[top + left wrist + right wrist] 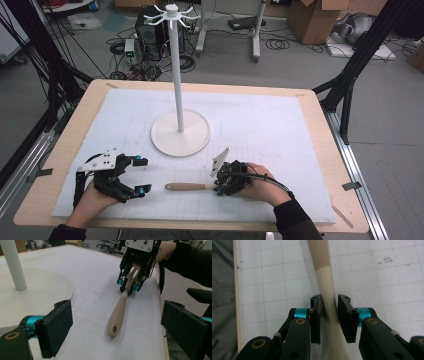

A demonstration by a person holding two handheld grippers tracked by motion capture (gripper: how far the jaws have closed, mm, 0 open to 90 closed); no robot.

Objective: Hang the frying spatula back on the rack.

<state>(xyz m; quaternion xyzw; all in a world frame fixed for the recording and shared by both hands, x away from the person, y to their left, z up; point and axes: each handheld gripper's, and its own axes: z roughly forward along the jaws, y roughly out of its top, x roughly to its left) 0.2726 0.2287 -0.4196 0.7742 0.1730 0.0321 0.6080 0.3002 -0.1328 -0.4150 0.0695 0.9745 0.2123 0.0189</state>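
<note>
Pale wood handle and cream slotted head: the wooden-handled slotted spatula (pixel 121 307) lies flat on the white gridded foam mat (pixel 280 125), near the front edge of the bench, handle pointing toward the person's left. The right gripper (pixel 329 312) comes down over its neck, black fingers (pixel 315 315) pressed in on either side of the cream shaft just below where the wood ends, so they look clamped on the spatula. In the left gripper view the slotted head sits tucked up between that gripper's arms. The left gripper (pixel 141 176) waits well apart to the left, its fingers (pixel 56 327) wide apart around nothing. Behind both stands the white hook stand with a round base and tall pole (pixel 179 100), its ring of hooks bare. Risks from here, as I read it: the hold is on a narrow, smooth, rounded neck, so the long handle could swing down or twist in the fingers on a lift; a slack hold would let it slide out. The handle tip also points at the left gripper, so a hasty swing could knock into it, or into the pole. Containers: there are none on the bench, and the hooks carry nothing.
</note>
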